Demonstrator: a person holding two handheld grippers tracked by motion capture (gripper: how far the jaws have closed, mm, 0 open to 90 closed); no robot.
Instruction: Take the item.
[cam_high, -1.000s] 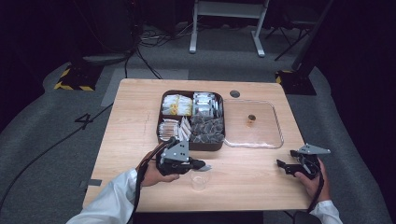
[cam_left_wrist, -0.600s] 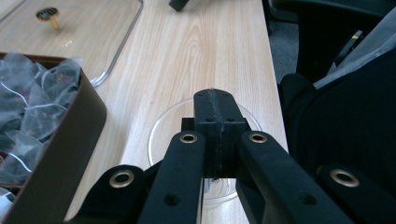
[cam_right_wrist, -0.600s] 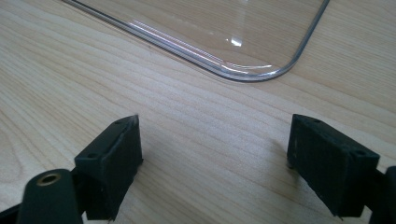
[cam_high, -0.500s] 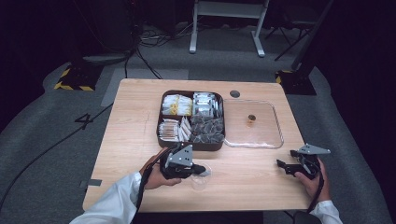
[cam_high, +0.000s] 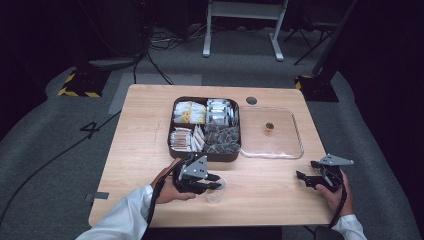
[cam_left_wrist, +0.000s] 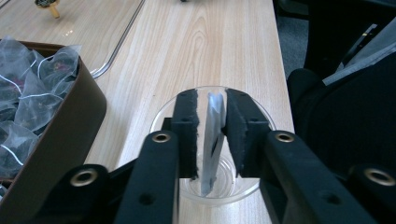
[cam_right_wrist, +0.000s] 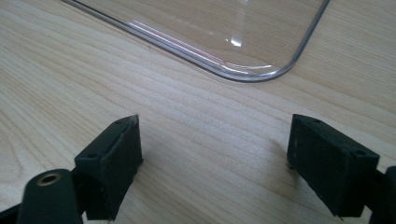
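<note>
We held the left gripper (cam_high: 212, 182) low over the near edge of the counter (cam_high: 145, 130), its fingers (cam_left_wrist: 187, 130) reaching over a small clear plastic cup (cam_left_wrist: 217, 191) that stood just near of the brown compartment tray (cam_high: 176, 150). In the left gripper view a flat pale sachet (cam_left_wrist: 211, 140) stood on edge between the fingers, its lower end down inside the cup. The fingers had just been opening; a thin gap showed between the left finger and the sachet, while the right finger sat against it, so we could not tell whether it was still pinched. The tray's near right compartment held mesh tea bags (cam_left_wrist: 25, 93), and the other compartments held packets. To the right of the tray, touching it, lay a clear lid (cam_high: 295, 150) with a small gold knob (cam_high: 269, 127). The right gripper (cam_high: 306, 179) sat well to the right, near the counter's near right corner, its fingers (cam_right_wrist: 112, 158) spread wide with only bare wood between them, the lid's corner just beyond.
</note>
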